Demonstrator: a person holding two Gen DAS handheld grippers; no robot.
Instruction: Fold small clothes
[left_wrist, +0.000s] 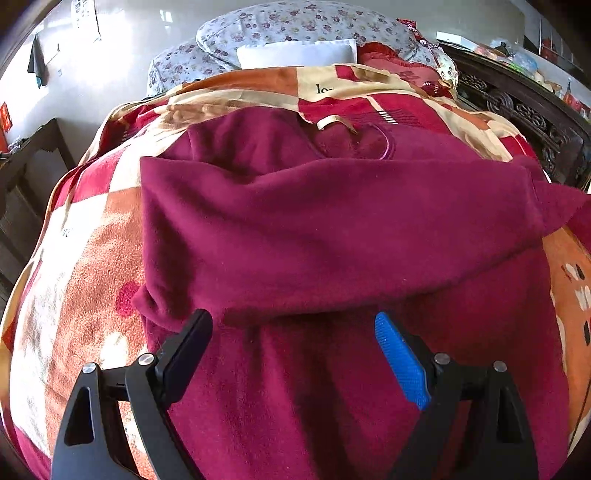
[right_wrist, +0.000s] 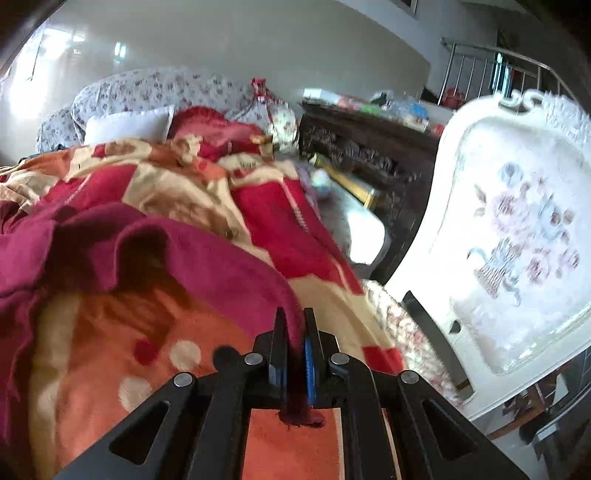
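A dark red fleece garment (left_wrist: 332, 229) lies on the patterned blanket (left_wrist: 88, 266), with one part folded across its middle and its neckline at the far end. My left gripper (left_wrist: 293, 354) is open just above the garment's near part, holding nothing. In the right wrist view my right gripper (right_wrist: 295, 332) is shut on an edge of the same garment (right_wrist: 207, 258), and the cloth stretches away to the left and lifts off the blanket (right_wrist: 122, 350).
Floral pillows (left_wrist: 295, 26) and a white cushion (left_wrist: 295, 53) lie at the bed's far end. A dark carved wooden cabinet (right_wrist: 369, 147) stands to the right of the bed. A white chair with a floral back (right_wrist: 517, 229) stands close on the right.
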